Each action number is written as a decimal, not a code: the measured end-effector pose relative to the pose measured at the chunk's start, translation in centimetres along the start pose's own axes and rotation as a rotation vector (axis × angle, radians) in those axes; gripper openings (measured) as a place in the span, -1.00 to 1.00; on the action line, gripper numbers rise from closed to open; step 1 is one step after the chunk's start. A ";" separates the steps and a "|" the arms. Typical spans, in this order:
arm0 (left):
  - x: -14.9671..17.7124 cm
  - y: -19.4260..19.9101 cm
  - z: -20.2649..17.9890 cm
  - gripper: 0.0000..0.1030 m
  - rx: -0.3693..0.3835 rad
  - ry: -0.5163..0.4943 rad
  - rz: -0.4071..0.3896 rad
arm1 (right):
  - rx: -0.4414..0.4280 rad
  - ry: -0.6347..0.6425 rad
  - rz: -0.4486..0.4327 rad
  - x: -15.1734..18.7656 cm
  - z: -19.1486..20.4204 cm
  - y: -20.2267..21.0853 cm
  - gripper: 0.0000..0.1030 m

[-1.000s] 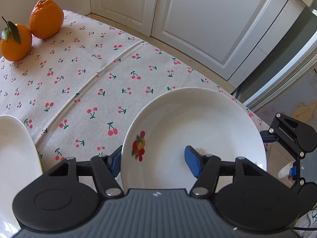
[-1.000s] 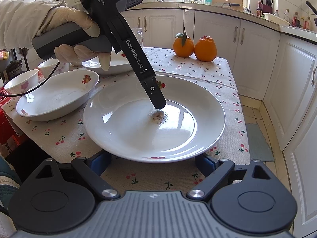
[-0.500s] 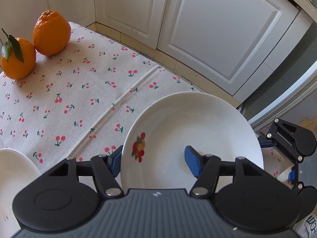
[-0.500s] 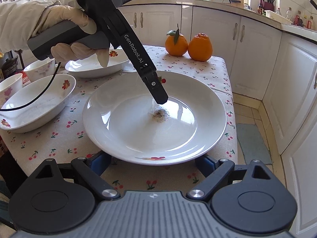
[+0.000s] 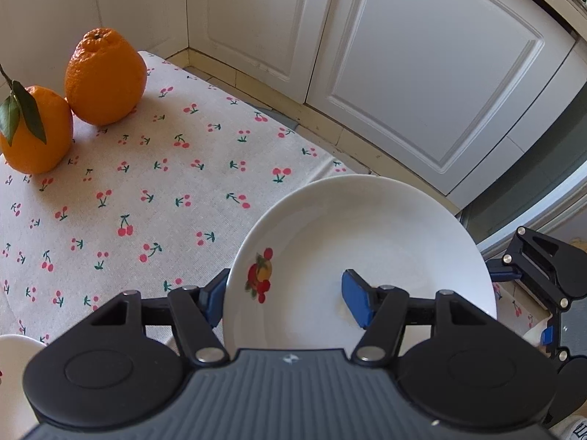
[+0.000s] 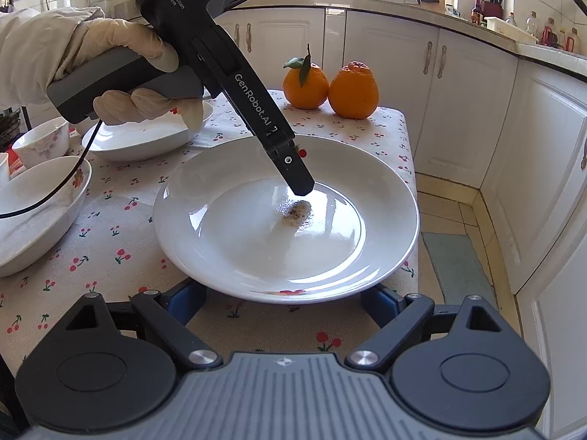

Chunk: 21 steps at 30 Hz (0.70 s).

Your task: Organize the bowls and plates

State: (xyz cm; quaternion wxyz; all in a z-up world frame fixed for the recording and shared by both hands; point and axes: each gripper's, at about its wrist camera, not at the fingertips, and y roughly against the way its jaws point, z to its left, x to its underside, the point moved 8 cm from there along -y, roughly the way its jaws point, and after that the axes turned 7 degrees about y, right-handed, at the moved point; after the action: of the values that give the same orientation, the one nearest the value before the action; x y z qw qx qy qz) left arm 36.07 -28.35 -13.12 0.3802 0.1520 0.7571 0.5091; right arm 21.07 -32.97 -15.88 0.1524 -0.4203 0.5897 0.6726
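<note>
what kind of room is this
Most likely a home kitchen: white cabinets under a countertop crowded with bottles and a knife block, plus a table with a cherry-print cloth holding white plates and two oranges.

We count two oranges (image 6: pixel 305 81) (image 6: pixel 353 90) on the cherry-print tablecloth (image 6: pixel 110 242). We count three wide white plates: one large plate (image 6: pixel 286 220) in front and two deeper ones (image 6: pixel 146 137) (image 6: pixel 36 212) to the left. One small bowl (image 6: pixel 42 141) sits at the left edge.
</note>
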 end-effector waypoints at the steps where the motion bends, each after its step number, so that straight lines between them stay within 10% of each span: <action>1: -0.1 0.0 0.0 0.22 -0.001 0.001 -0.003 | 0.001 -0.003 0.001 0.0 -0.1 -0.1 0.82; 21: -1.0 -0.3 0.6 0.27 -0.021 0.009 -0.022 | 0.032 -0.027 0.023 -0.5 -0.3 -0.5 0.83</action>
State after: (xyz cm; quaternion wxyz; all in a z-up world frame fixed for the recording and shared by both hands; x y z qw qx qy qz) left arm 37.20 -28.69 -13.06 0.3840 0.1372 0.7551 0.5134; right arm 21.84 -32.94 -15.85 0.1589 -0.4020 0.6031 0.6704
